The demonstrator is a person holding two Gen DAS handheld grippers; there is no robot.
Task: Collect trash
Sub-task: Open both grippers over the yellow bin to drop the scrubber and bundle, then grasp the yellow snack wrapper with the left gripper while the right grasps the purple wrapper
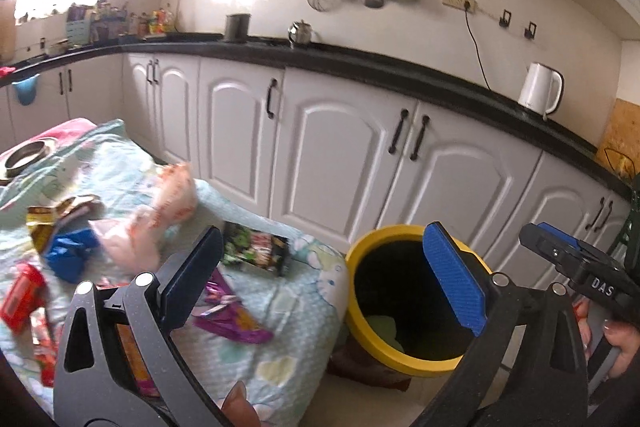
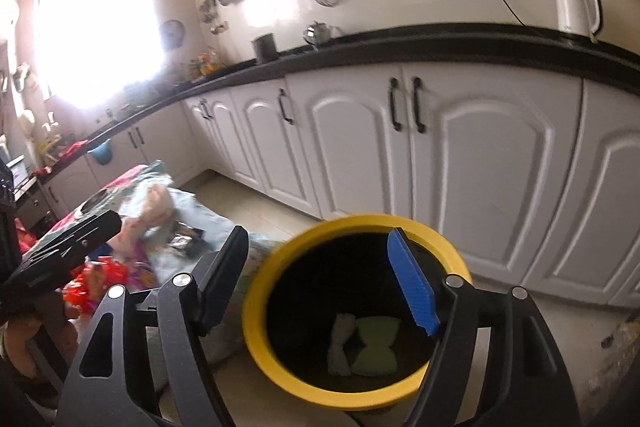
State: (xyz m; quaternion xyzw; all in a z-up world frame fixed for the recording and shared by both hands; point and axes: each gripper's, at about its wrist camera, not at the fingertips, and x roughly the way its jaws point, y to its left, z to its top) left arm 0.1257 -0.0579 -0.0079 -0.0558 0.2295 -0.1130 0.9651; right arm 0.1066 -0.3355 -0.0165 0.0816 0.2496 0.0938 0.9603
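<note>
A yellow-rimmed black bin (image 1: 356, 311) stands on the floor beside the cloth-covered table (image 1: 280, 311). In the right wrist view the bin (image 2: 260, 331) holds a pale green wrapper (image 2: 376, 343) and a white scrap (image 2: 342, 341). My right gripper (image 2: 320, 283) is open and empty, right above the bin mouth. My left gripper (image 1: 324, 275) is open and empty, over the table's right edge next to the bin. Wrappers lie on the table: purple (image 1: 230, 319), dark green (image 1: 256, 247), pink-white bag (image 1: 156, 219), blue (image 1: 68, 257), red (image 1: 20, 297), gold (image 1: 56, 215).
White cabinets (image 1: 340, 155) under a black counter (image 1: 360, 65) run behind the bin. A white kettle (image 1: 540, 89) stands on the counter. A metal ring (image 1: 26, 157) lies at the table's far left. The right gripper's body (image 1: 580, 267) shows at the right of the left wrist view.
</note>
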